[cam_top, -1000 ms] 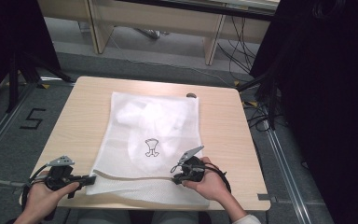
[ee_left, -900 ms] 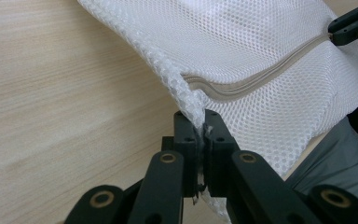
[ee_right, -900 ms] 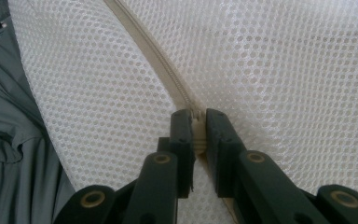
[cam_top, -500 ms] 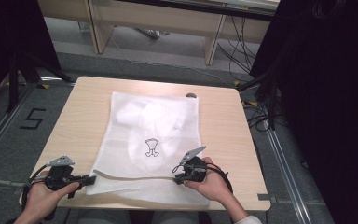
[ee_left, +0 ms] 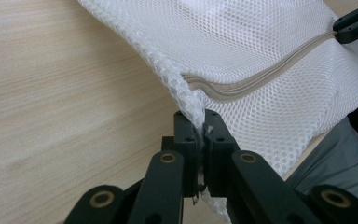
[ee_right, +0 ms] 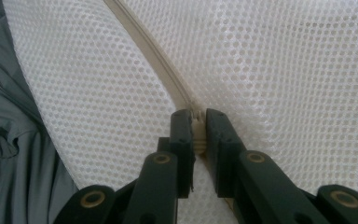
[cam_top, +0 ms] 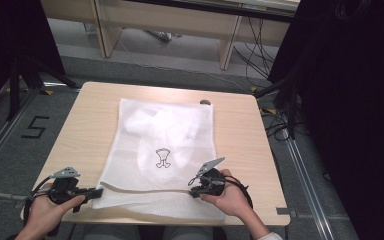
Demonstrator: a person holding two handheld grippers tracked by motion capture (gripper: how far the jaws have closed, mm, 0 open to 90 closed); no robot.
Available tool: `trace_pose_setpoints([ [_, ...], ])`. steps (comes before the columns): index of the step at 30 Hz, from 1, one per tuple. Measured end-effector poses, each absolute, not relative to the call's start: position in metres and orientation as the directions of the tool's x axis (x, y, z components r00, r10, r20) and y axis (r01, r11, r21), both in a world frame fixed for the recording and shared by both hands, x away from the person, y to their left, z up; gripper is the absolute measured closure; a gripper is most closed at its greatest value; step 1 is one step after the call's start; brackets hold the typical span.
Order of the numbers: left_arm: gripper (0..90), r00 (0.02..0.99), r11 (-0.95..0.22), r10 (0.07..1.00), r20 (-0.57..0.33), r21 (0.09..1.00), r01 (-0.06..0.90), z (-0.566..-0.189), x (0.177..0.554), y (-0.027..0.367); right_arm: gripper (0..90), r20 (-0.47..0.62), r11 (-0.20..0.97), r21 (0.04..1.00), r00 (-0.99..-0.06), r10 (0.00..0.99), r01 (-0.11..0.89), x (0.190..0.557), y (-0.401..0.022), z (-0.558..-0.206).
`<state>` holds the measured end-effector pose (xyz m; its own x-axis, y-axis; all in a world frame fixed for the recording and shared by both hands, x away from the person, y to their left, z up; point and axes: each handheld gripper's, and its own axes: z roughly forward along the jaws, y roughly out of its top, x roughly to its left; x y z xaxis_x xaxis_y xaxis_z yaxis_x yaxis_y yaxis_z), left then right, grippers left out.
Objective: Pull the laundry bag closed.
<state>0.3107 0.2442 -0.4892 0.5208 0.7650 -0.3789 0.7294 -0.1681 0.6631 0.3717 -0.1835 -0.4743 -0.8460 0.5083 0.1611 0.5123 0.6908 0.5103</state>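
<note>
Where mesh bag (cam_top: pixel 161 150) covers it, white garment (cam_top: pixel 165 132) looks blurred.

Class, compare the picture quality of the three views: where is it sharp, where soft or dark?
High view: even light on the table, the right side black, the mesh bag slightly washed out. Left gripper view: mesh and zipper crisp, the nearest linkage soft. Right gripper view: mesh sharp at the right hand-held gripper, paler and glary toward the upper right.

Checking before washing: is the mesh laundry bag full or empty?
Not empty: the mesh laundry bag lies flat with a white garment showing through its mesh.
</note>
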Motion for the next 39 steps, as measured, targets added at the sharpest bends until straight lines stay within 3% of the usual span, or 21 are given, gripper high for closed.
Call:
trace_pose_setpoints([
  [39, 85.3, 0.519, -0.167, 0.766, -0.378, 0.664, 0.729, -0.489, 0.31, 0.243, 82.5, 0.168, 0.662, 0.497, -0.811, 0.561, 0.561, 0.367, -0.204, -0.471],
])
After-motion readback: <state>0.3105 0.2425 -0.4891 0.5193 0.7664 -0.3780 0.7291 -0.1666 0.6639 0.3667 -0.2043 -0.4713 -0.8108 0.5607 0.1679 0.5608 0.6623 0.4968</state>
